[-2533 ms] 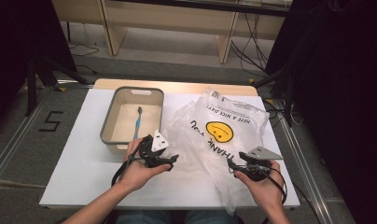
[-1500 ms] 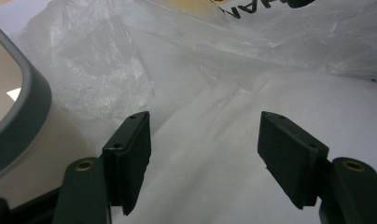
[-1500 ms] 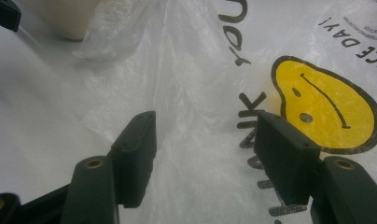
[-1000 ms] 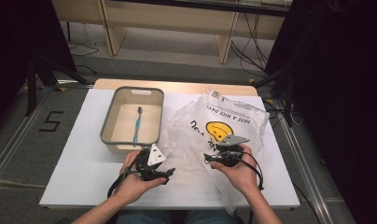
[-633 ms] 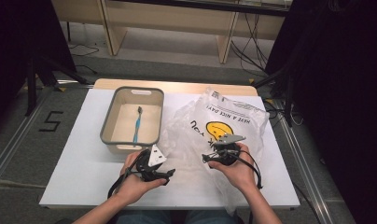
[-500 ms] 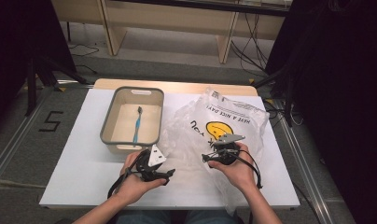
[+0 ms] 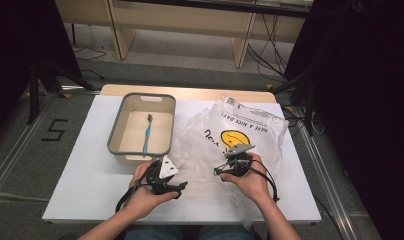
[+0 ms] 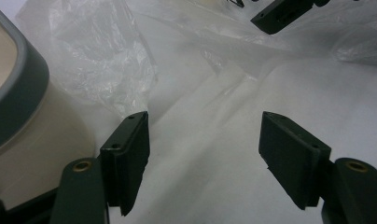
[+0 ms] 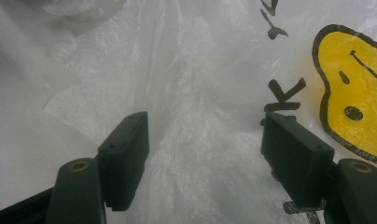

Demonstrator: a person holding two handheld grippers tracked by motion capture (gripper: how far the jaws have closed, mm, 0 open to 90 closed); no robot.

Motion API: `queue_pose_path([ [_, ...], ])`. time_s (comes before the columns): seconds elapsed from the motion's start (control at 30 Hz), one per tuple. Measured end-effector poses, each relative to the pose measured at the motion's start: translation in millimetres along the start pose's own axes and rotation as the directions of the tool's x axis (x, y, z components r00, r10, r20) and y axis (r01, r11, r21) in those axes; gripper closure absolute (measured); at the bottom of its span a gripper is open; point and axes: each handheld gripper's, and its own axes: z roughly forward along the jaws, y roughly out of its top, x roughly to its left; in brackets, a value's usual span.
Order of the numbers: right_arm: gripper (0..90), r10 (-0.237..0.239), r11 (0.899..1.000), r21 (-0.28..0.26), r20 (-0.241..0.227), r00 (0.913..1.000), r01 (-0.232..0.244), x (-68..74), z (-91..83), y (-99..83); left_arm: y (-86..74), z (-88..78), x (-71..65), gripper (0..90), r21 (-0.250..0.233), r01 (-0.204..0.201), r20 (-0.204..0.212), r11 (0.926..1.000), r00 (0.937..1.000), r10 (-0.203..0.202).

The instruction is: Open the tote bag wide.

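Note:
A crumpled clear plastic bag (image 7: 225, 132) with a yellow smiley face (image 9: 350, 93) lies on the white table (image 7: 85, 170), right of a grey-rimmed bin (image 7: 115, 127). A blue toothbrush (image 7: 147, 134) lies inside the bin. My right gripper (image 7: 219, 171) hovers over the bag's middle, pointing left. Its jaws have just been opening, and in the right gripper view (image 9: 205, 119) they stand open with the bag's film below and nothing pinched. My left gripper (image 7: 181, 187) sits near the bin's front corner. It is open (image 8: 203, 119) over the bag's near edge (image 8: 102, 60).
The bin's wall (image 8: 18, 107) is close on the left in the left gripper view, and a jaw of the other gripper (image 8: 280, 14) shows at the top. Shelving and cables stand beyond the table's far edge. Bare table lies left of the bin.
My right hand has come in from the bag's right side to its middle. The left hand drew slightly toward the table's front. Over the last second both barely shifted.

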Motion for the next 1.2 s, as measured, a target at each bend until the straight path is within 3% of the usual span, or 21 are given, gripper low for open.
queue_pose_path([
  [0.33, 32.7, 0.001, 1.000, -0.029, -0.051, 0.9987, -0.002, 7.4, -2.0, 4.4, -0.5, 1.3, -1.5, 33.3, 0.000, -0.002, 0.003, 1.0000, 1.0000, 0.002],
  [0.47, 33.3, -0.022, 1.000, -0.011, -0.060, 0.9979, 0.021, 12.2, 2.5, 6.0, -0.5, 1.7, -2.0, 33.3, 0.001, -0.003, 0.002, 1.0000, 1.0000, 0.003],
  [0.5, 35.7, -0.023, 1.000, 0.019, -0.043, 0.9988, 0.023, 11.8, 6.3, 5.0, -0.5, 1.7, -2.1, 33.3, 0.002, -0.003, 0.002, 1.0000, 1.0000, 0.003],
  [0.67, 46.5, -0.027, 0.997, 0.066, -0.011, 0.9996, 0.028, 9.4, 12.8, 3.5, -1.0, 2.0, -2.3, 33.3, 0.007, -0.006, 0.005, 1.0000, 1.0000, 0.006],
  [0.83, 61.5, 0.036, 0.996, 0.085, -0.017, 0.9992, -0.035, 3.6, 15.5, 1.8, -1.1, 2.0, -2.6, 33.3, 0.007, -0.006, 0.005, 1.0000, 1.0000, 0.006],
  [1.0, 73.9, 0.086, 0.993, 0.083, -0.024, 0.9960, -0.084, 0.8, 15.7, -0.7, -1.5, 2.5, -2.6, 33.2, 0.009, -0.008, 0.006, 0.9999, 1.0000, 0.008],
  [1.1, 86.5, 0.113, 0.991, 0.075, -0.016, 0.9935, -0.112, -0.2, 13.7, -2.7, -1.4, 2.6, -3.0, 33.3, 0.008, -0.008, 0.006, 0.9999, 0.9999, 0.008],
  [1.2, 90.0, 0.128, 0.991, 0.043, -0.003, 0.9918, -0.128, 0.0, 8.3, -1.3, -1.4, 2.6, -3.0, 33.4, 0.006, -0.007, 0.005, 1.0000, 1.0000, 0.007],
])
